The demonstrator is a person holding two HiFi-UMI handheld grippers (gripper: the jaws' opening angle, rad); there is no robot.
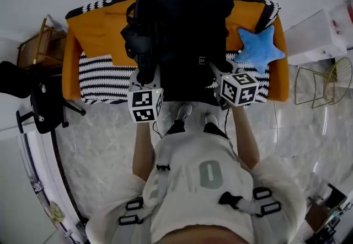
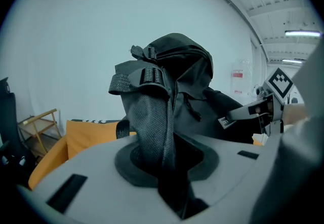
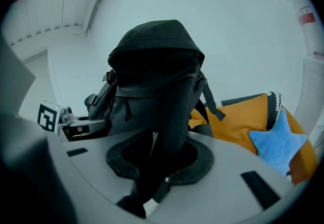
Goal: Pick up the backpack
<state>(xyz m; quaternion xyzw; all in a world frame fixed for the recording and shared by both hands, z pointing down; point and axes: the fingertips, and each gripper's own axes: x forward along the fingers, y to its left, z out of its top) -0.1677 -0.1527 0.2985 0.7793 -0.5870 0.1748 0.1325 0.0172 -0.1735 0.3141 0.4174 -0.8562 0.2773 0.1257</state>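
You have the backpack (image 1: pixel 185 22) held up in front of you over the orange sofa (image 1: pixel 96 30). It looks clear of the seat, though its underside is hidden from every view. Your left hand-held gripper (image 2: pixel 169 164) is clenched on a padded, woven shoulder strap (image 2: pixel 149 126), which runs from between the jaws up to the top of the bag. Your right hand-held gripper (image 3: pixel 152 167) is clamped on a fold of black fabric on the other side. Whether that fold is the second strap or the bag's side panel is hard to tell.

Expect the bag to be soft and floppy. The body slumps and folds at the top, so it will probably swing and sag rather than keep its shape. It looks full enough to carry some weight. The straps are the sound place to hold, since the webbing is rough and thick enough not to slide through the pads. Smooth panel fabric is more likely to creep, so watch the right side. Keep both grips level so the load stays shared.

By count there is one backpack, two hand-held grippers, one sofa, one striped blanket (image 1: pixel 105 77) and one blue star cushion (image 1: pixel 259 48). Off to the sides stand one wooden frame (image 1: pixel 36 44), one black chair (image 1: pixel 44 102) and one wire stool (image 1: pixel 322 80)
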